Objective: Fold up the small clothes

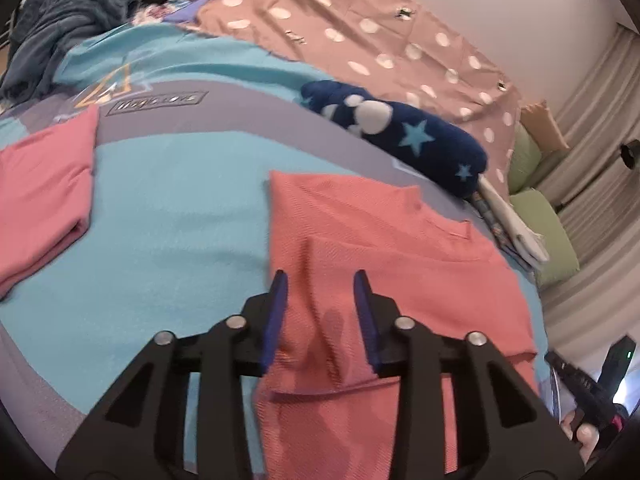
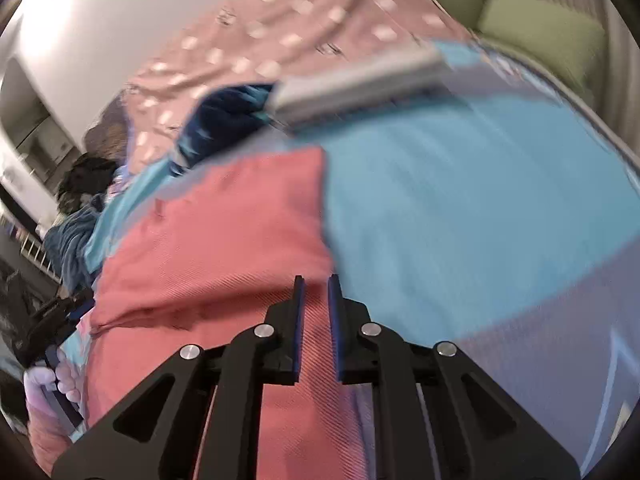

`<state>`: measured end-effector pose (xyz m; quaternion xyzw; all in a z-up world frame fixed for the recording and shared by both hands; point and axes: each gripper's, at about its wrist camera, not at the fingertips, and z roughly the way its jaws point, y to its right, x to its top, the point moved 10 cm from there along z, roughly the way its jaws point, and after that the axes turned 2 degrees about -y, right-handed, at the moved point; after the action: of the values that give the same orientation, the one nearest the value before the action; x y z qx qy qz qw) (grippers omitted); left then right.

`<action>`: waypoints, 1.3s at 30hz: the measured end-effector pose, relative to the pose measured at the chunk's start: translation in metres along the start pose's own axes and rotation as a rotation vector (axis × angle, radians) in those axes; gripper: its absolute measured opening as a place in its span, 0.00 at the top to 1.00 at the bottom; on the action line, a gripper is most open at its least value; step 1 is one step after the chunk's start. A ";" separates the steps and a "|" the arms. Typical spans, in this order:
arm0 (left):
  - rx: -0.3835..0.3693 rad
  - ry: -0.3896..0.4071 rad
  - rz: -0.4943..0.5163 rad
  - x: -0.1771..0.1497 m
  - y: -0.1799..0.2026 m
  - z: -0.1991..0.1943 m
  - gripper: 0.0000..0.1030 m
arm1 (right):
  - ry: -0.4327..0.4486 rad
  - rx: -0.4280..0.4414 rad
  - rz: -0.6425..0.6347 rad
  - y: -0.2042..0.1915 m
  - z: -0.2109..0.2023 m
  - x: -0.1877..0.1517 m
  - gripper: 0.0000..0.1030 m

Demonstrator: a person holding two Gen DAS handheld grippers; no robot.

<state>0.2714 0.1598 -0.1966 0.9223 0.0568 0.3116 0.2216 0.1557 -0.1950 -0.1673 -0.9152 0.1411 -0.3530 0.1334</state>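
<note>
Hovering over the blue bedspread (image 1: pixel 168 208) — left gripper (image 1: pixel 320 280) parted, nothing pinched, above the coral shirt (image 1: pixel 400 248) lying folded near the bed's right edge. Right gripper (image 2: pixel 316 284) — narrow gap, empty, over the shirt's side hem. Second pink folded garment (image 1: pixel 40 192) at left; navy starred roll (image 1: pixel 400 128) beyond.

A bed (image 1: pixel 168 208) covered by a turquoise and grey printed bedspread carries everything. On it lie a partly folded coral garment (image 1: pixel 400 272) near its middle, a folded pink garment (image 1: pixel 40 192) well apart at the left edge of the left wrist view, and a navy star-patterned plush roll (image 1: pixel 400 128) just beyond the coral one. Past these lie a pink quilt with white dots (image 1: pixel 360 28) and a rumpled dark-blue blanket (image 1: pixel 60 28) at the far left.
</note>
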 end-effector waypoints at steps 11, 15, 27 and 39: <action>0.226 -0.048 0.197 -0.024 -0.001 0.014 0.50 | -0.135 -0.008 -0.051 -0.007 0.047 -0.011 0.75; 0.143 -0.003 0.118 -0.011 0.001 -0.003 0.54 | -0.097 0.029 -0.041 -0.003 0.035 0.011 0.73; 0.183 -0.066 0.100 0.044 -0.020 0.062 0.72 | -0.160 0.043 -0.050 0.015 0.128 0.088 0.80; 0.187 -0.017 0.204 0.016 -0.020 0.007 0.87 | -0.143 -0.032 -0.124 0.042 0.071 0.041 0.79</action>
<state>0.2886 0.1793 -0.2016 0.9425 -0.0104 0.3180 0.1021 0.2266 -0.2377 -0.2072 -0.9471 0.0801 -0.2919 0.1064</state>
